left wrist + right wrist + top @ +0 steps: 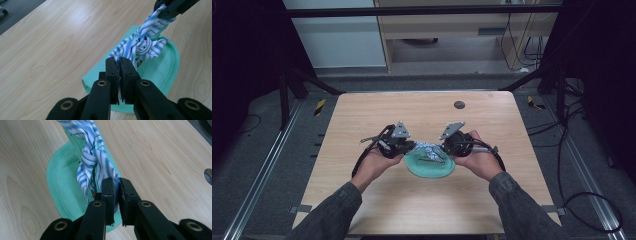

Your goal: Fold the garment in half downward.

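Pinching one end of the striped cloth left of middle, my left gripper is clamped tight. My right gripper clamps the other end, above the green mat. I think the knot is tied and only needs pulling snug.

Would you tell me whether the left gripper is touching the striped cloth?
Touching. In the left gripper view, the left gripper has its jaws shut on an end of the striped cloth, which runs straight out from between them.

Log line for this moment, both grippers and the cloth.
left gripper: shut on striped cloth | right gripper: shut on striped cloth, other end | cloth: knotted mid-span above green mat | mat: flat on table
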Demonstrator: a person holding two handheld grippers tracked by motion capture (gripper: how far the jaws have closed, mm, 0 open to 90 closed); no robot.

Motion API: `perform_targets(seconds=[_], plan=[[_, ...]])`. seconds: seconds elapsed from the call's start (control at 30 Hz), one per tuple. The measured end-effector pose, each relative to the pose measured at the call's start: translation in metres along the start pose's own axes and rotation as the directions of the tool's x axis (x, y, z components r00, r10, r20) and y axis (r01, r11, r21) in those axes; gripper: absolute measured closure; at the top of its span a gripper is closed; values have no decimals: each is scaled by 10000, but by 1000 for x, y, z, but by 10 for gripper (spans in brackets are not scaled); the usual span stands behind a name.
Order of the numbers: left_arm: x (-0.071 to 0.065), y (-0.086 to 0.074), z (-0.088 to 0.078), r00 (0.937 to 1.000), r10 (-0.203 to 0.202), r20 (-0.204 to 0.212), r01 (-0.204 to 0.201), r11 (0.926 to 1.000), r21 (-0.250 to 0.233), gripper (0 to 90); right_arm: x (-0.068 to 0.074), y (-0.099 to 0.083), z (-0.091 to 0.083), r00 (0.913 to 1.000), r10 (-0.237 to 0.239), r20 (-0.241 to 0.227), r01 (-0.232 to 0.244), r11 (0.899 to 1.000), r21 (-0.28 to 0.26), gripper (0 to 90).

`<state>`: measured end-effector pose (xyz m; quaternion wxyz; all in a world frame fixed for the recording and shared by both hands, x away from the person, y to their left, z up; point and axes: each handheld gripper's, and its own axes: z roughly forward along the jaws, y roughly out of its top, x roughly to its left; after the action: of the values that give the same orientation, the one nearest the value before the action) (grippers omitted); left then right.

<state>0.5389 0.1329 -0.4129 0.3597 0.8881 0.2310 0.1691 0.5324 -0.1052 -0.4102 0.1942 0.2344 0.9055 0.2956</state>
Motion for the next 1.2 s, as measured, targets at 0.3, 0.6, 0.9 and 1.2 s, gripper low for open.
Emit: perform_targets(seconds=[0.3, 0.6, 0.9, 1.2], plan=[[-5, -7, 4, 10000, -5, 73, 5, 10000, 50, 861, 4, -6, 3, 10000, -1, -81, 2, 9999, 101, 821], [-8, -12, 6, 9998, -8, 182, 6, 9999, 111, 859, 8, -11, 7, 9999, -53, -154, 56, 9997, 234, 819], [-10, -18, 9, 9996, -97, 246, 94, 9999, 132, 854, 12, -14, 11, 9998, -18, -218, 24, 9996, 281, 817], [-14, -23, 11, 9992, -112, 376, 105, 9998, 179, 845, 15, -16, 13, 9995, -116, -295, 126, 9993, 346, 813]])
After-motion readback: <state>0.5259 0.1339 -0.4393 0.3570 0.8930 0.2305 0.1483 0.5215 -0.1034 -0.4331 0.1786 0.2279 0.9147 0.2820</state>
